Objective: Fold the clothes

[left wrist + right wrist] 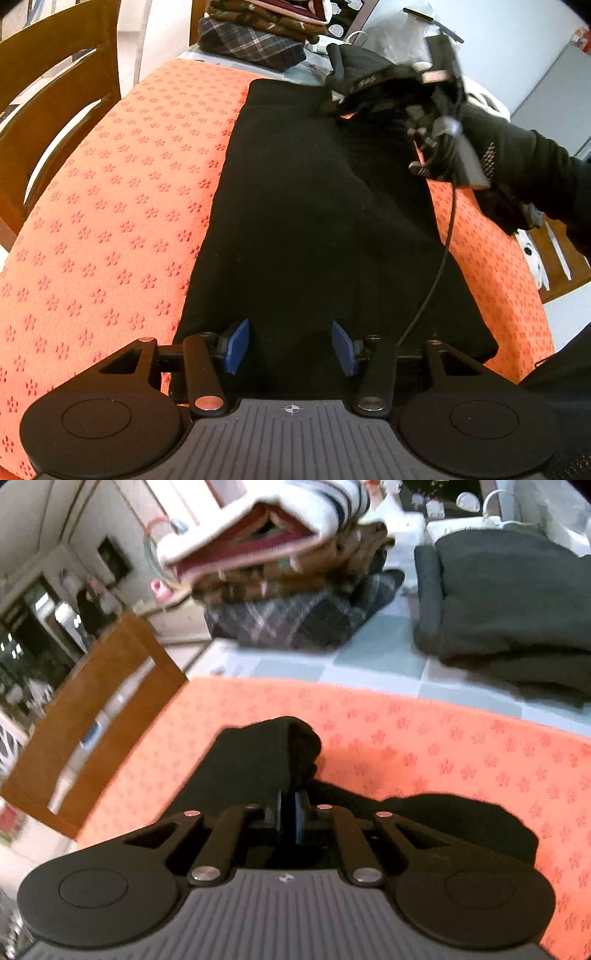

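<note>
A black garment [314, 221] lies lengthwise on an orange flower-patterned cloth [110, 221]. My left gripper [290, 347] hovers over the garment's near end, its blue pads [236, 345] well apart and pressing on nothing. At the far right corner a gloved hand [509, 155] holds the other tool, and the black fabric there is bunched and lifted. In the right wrist view my right gripper [291, 808] is shut on a fold of the black garment [258, 753], which humps up just ahead of the jaws.
A stack of folded clothes [295, 590], plaid at the bottom, stands at the back of the table. A folded dark grey garment [509, 602] lies to its right. A wooden chair [55, 122] stands at the left edge. A thin cable [439, 258] hangs across the garment.
</note>
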